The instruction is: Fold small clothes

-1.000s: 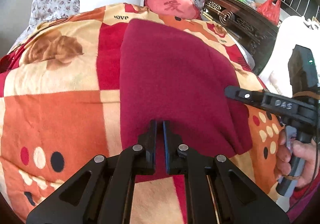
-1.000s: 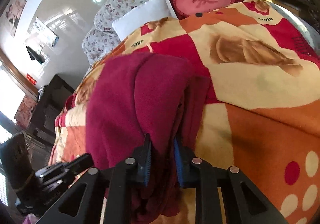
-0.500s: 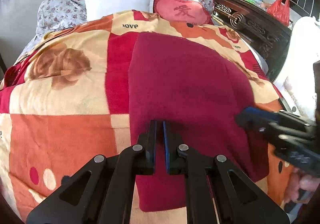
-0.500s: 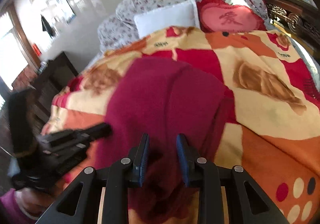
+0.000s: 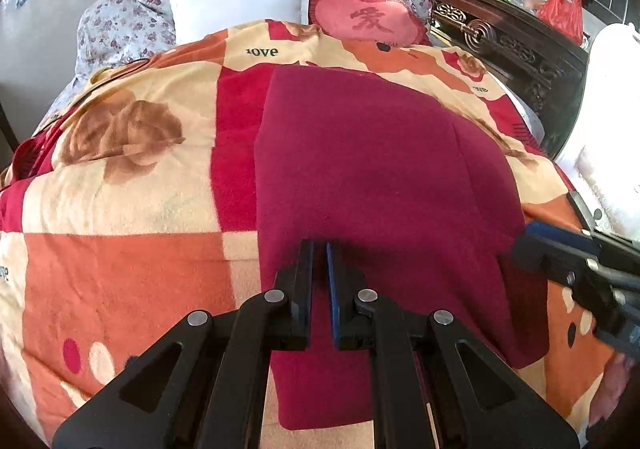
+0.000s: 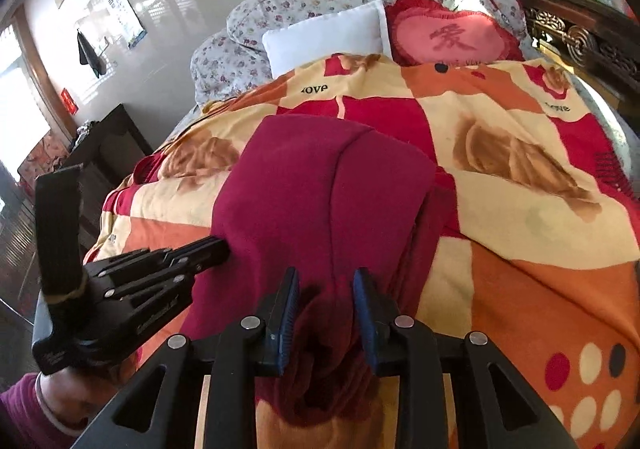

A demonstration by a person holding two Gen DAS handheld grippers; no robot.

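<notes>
Maroon garment flatter than before (right tool opening, cloth between).

We see the garment lying mid-frame on the blanket, the pillow and heart cushion above it, and the headboard at upper right.
</notes>
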